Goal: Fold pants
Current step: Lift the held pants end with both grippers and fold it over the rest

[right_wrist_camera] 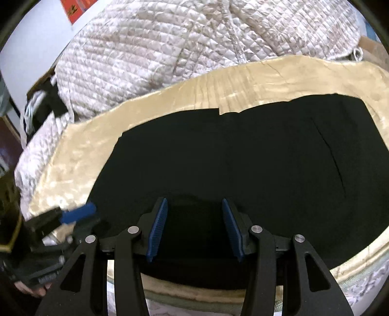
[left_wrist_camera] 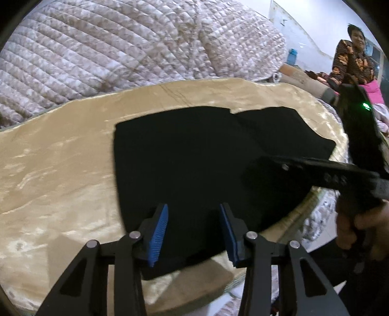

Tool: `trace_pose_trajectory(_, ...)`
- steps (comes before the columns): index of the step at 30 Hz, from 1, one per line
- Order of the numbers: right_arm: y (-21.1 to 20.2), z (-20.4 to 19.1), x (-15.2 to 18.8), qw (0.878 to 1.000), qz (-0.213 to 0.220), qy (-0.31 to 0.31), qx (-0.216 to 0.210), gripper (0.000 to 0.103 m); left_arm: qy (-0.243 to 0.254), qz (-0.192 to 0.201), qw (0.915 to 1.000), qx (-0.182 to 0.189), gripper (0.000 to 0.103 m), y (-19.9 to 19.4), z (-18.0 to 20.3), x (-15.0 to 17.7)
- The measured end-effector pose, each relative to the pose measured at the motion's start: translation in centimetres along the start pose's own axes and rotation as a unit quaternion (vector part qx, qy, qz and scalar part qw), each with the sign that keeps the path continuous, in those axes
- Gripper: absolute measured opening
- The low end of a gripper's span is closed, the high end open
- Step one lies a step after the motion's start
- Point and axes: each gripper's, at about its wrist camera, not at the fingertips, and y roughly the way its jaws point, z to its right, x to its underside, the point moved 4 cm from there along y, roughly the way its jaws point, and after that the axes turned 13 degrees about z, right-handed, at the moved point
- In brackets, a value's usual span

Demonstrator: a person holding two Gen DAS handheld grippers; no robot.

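Note:
Black pants (left_wrist_camera: 194,155) lie flat and folded on a beige blanket (left_wrist_camera: 60,170), with a stepped far edge. My left gripper (left_wrist_camera: 194,205) hovers open over the near edge of the pants, and its blue pads (left_wrist_camera: 159,233) press on nothing. My right gripper (left_wrist_camera: 267,163) reaches in from the right over the cloth, held by a hand (left_wrist_camera: 362,231). In the right wrist view, the right gripper (right_wrist_camera: 194,199) is open above the pants (right_wrist_camera: 243,150), nothing pinched. The left gripper (right_wrist_camera: 87,218) shows at the lower left by the pants' left edge.
A bulky quilted cover (left_wrist_camera: 121,48) is piled behind the blanket. The bed's edge (left_wrist_camera: 316,206) drops off close on the right and near side. A person in a patterned top (left_wrist_camera: 352,63) stands at the far right. A red poster (right_wrist_camera: 75,9) hangs on the wall.

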Motion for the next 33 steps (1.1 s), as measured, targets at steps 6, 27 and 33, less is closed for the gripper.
trace_pose_trajectory(6, 0.6, 0.3, -0.1, 0.999, -0.003, 0.038, -0.024, 0.047, -0.009, -0.003, 1.0000, 0.001, 0.046, 0.3, 0.2, 0.0)
trace_pose_trajectory(27, 1.2, 1.2, -0.1, 0.998, -0.022, 0.055, -0.009, 0.004, -0.029, -0.001, 0.9993, -0.021, 0.046, 0.6, -1.4, -0.9)
trace_pose_trajectory(33, 0.7, 1.6, -0.1, 0.998, -0.021, 0.064, -0.007, 0.004, -0.031, 0.003, 0.9992, -0.025, 0.046, 0.3, -1.5, -1.1)
